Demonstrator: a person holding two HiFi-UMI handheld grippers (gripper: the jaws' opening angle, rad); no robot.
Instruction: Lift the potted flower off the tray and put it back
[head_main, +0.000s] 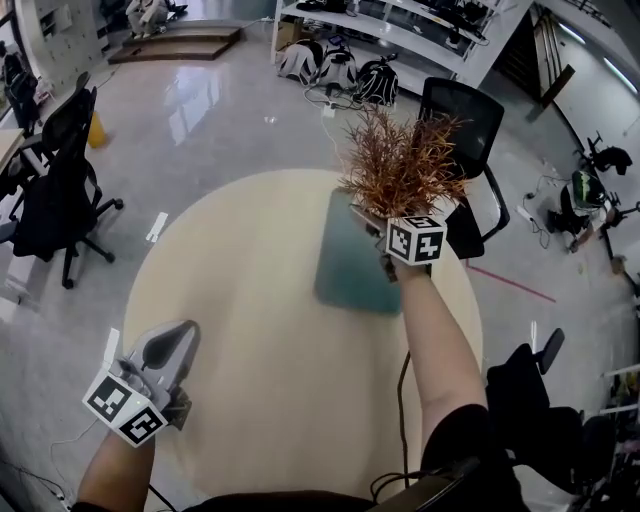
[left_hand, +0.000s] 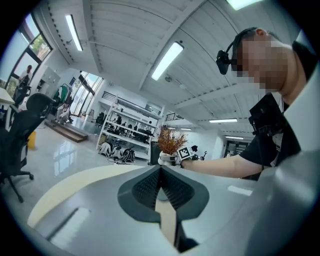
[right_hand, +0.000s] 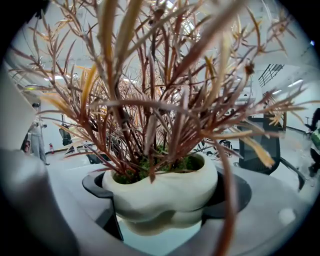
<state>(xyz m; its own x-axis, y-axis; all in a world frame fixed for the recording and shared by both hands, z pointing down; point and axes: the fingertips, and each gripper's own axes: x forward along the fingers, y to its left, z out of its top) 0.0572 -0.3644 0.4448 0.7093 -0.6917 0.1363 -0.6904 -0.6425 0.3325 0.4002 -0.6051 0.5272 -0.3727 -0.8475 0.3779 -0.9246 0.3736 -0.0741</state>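
At centre-right, the right gripper (head_main: 378, 222) clamped the potted flower (head_main: 400, 165), seemingly lifted over the teal tray (head_main: 345, 265) (left gripper (head_main: 172, 345) closed, empty), so setting it down called for a level, upright descent.

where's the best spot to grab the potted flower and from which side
Grip the white pot across its pinched waist, coming in from the side, as the right gripper does. The spiky foliage spreads wide above and blocks a top approach, and the lobed wall gives the jaws a seat.

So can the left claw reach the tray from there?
Probably yes: only bare table lies between the left claw and the tray; the right claw holds the potted flower over its far edge.
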